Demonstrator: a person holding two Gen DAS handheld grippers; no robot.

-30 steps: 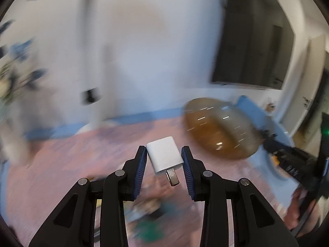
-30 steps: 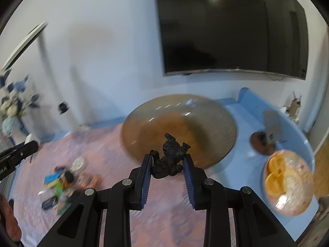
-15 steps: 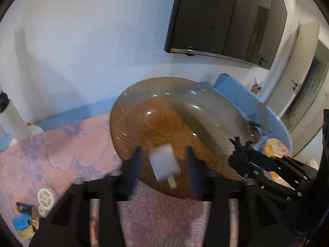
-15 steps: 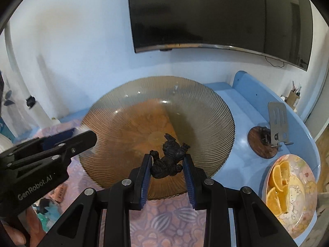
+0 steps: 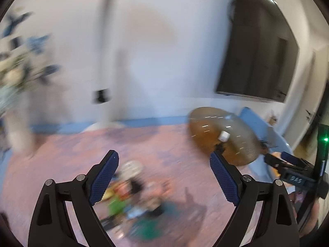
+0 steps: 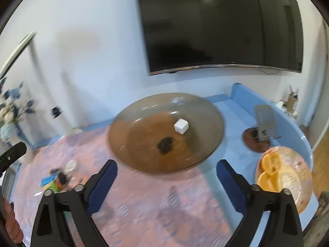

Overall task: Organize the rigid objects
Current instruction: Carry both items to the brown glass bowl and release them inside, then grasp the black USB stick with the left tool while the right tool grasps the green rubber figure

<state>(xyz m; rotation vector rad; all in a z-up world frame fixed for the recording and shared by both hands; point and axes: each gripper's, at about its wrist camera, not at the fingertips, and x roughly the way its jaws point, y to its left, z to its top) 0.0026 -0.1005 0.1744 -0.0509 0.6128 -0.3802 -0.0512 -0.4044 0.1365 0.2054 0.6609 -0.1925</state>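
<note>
L gripper [image 5: 164, 177] points down-fwd over the pink patterned cloth [image 5: 67, 160]; jaws have just been opening, now wide, nothing btw them. Below it lies a blurred heap of small coloured items [image 5: 133, 197]; can't tell what each is. R gripper [image 6: 166, 177] also tilts down toward the table, jaws just sprung apart, wide and empty.

White charger cube [image 6: 181, 126] sits in the amber glass plate [image 6: 207, 111], right of centre toward the far side. Small black figurine [image 6: 165, 143] lies in same plate, nearer, just left of the cube; the two are apart. Plate rests half on pink cloth, half on blue tabletop [image 6: 232, 127].

Right of plate: metal stand on a round wooden base [image 6: 261, 131], then a dish of orange slices [image 6: 283, 177] at near right. Dark TV [image 6: 222, 24] on far wall. Flowers in vase [image 6: 10, 111] far left. Nothing blocks the way from either gripper to the plate.
</note>
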